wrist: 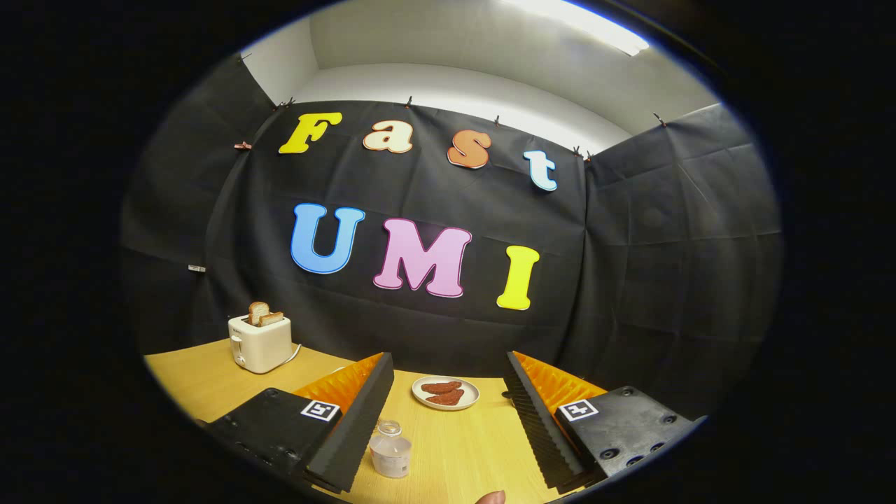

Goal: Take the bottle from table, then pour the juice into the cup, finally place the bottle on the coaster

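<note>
Nearest of all, a fingertip of the person (pixel 491 497) shows at the near edge of the desk (pixel 462 448), a pale wooden surface that runs away toward the booth's black cloth wall. The gripper (pixel 448 448) points forward over this desk with its jaws wide apart, holding nothing; each finger has a ribbed inner face, and each carries a small square marker on the block behind it. Between the jaws, close beside the inner face of the left finger (pixel 353 437) and well apart from the right finger (pixel 535 427), stands the bottle (pixel 390 449): a small, clear, squat bottle, upright on the desk, with an open mouth at the top. Whether the left finger actually touches it cannot be told; the right one clearly does not. Whatever the bottle holds looks pale and cloudy, though this is hard to judge at such a size. Farther on, beyond the fingertips and roughly in line with the gap between them, a white plate (pixel 446 404) lies flat on the desk with two reddish-brown pieces of food (pixel 442 392) on it, one lying just behind the other. Off to the left and farther back again, past the left finger, a cream-coloured toaster (pixel 260 343) stands near the far edge of the desk, with two slices of toast (pixel 263 313) sticking up out of its slots and a cord trailing from its side toward the wall.
</note>
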Motion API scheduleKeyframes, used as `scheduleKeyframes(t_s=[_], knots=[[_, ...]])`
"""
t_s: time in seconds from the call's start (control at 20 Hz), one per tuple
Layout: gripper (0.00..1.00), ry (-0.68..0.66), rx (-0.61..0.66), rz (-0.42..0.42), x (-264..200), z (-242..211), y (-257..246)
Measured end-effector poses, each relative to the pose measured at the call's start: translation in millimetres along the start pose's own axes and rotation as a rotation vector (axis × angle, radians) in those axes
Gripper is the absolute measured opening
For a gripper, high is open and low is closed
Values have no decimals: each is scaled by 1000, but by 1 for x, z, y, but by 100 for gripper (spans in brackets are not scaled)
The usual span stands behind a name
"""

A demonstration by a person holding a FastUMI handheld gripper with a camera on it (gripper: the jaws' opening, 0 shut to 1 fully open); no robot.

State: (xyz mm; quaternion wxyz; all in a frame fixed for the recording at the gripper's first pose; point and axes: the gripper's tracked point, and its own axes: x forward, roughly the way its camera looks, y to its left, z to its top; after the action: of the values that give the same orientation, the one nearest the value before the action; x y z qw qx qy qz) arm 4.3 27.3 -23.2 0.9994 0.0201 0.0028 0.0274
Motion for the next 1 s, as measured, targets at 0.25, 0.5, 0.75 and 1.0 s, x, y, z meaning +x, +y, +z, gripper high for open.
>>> scheduleKeyframes(t_s=[0.25,0.5,0.75,1.0], knots=[[97,11,24,57,4,-35,23],[97,53,96,108,9,-92,54],[97,95,111,93,23,-155,63],[97,126,106,89,34,-198,74]])
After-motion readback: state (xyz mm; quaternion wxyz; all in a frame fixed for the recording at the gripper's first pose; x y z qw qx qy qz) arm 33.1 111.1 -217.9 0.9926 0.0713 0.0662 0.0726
